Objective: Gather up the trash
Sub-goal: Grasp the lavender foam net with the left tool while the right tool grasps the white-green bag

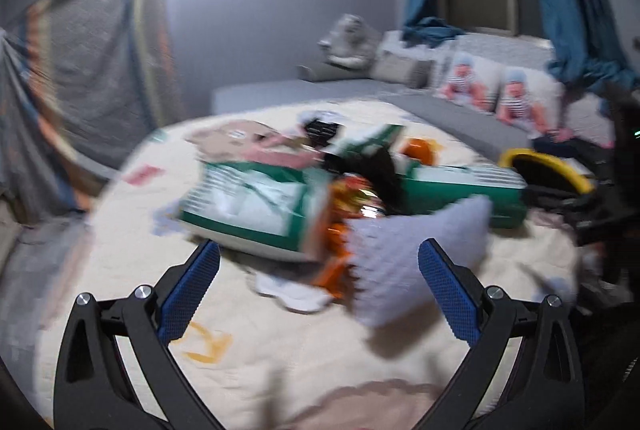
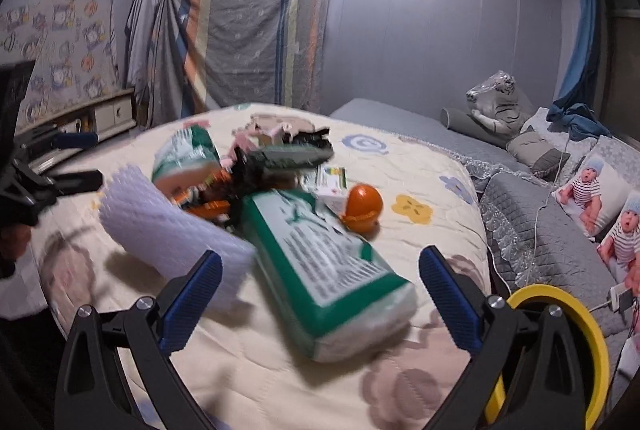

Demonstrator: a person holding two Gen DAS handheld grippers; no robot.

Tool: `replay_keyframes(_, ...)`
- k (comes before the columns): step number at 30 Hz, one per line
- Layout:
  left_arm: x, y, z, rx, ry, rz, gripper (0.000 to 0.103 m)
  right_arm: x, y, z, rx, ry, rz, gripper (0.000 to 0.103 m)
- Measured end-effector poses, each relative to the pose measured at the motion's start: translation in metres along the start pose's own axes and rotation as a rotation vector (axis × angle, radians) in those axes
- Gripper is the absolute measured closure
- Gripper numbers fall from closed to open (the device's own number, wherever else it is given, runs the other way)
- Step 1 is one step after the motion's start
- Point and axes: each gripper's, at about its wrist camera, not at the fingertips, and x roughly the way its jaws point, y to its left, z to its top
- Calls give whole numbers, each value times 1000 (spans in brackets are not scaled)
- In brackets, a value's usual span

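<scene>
A pile of trash lies on a cream quilted blanket (image 2: 420,166). It holds a long green-and-white wrapper (image 2: 324,262), a second green-and-white pack (image 1: 244,206), a white foam net sleeve (image 2: 168,226), an orange wrapper (image 1: 352,202), a small orange piece (image 2: 362,204) and a dark packet (image 2: 288,154). My left gripper (image 1: 320,270) is open, just short of the foam net sleeve (image 1: 404,258) and the pack. My right gripper (image 2: 320,274) is open, its fingers astride the near end of the long wrapper. The left gripper also shows at the left edge of the right wrist view (image 2: 76,162).
A yellow-rimmed bin (image 2: 560,342) stands at the blanket's right edge, also seen as the bin (image 1: 548,166) in the left wrist view. Grey sofa cushions (image 2: 552,230) with baby-print pillows (image 2: 596,186) lie to the right. A draped striped sheet (image 2: 248,30) hangs behind. A low cabinet (image 2: 100,118) stands at the left.
</scene>
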Motion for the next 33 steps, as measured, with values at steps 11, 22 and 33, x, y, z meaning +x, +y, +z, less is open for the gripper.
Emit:
replay_keyframes(11,52,-18,-1,4,89,-69,8,46,-34,-7,7,97,122,8)
replay_keyframes(22,99,-34,6,-22,182,-160,31,77,-39,0,54,175,238,8)
replay_keyframes(33,102,-42,-2,-14,179,-101,59,76,-38,-4,129,196,211,27)
